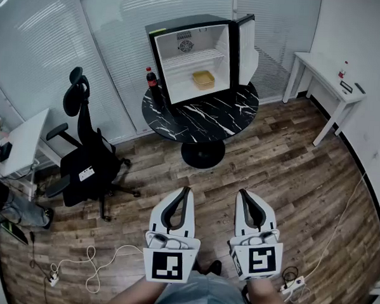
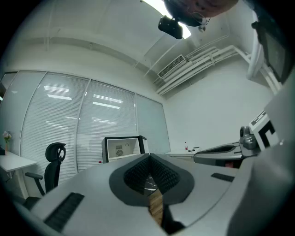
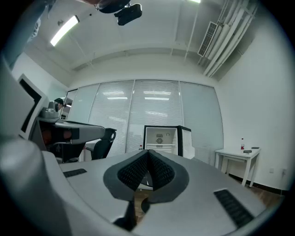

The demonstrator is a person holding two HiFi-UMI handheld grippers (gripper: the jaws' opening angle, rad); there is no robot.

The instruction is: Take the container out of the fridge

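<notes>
A small black fridge (image 1: pixel 194 56) stands on a round black marble table (image 1: pixel 204 114) with its door (image 1: pixel 246 48) swung open to the right. On its lower floor sits a yellow container (image 1: pixel 203 79). My left gripper (image 1: pixel 188 191) and right gripper (image 1: pixel 240 194) hover side by side near the bottom of the head view, well short of the table, both shut and holding nothing. The fridge (image 2: pixel 122 147) shows far off in the left gripper view, and the fridge (image 3: pixel 162 137) also appears in the right gripper view.
A cola bottle (image 1: pixel 151 84) stands on the table left of the fridge. A black office chair (image 1: pixel 85 152) is at the left, white desks (image 1: pixel 324 76) at the right and far left. Cables and power strips (image 1: pixel 88 267) lie on the wooden floor.
</notes>
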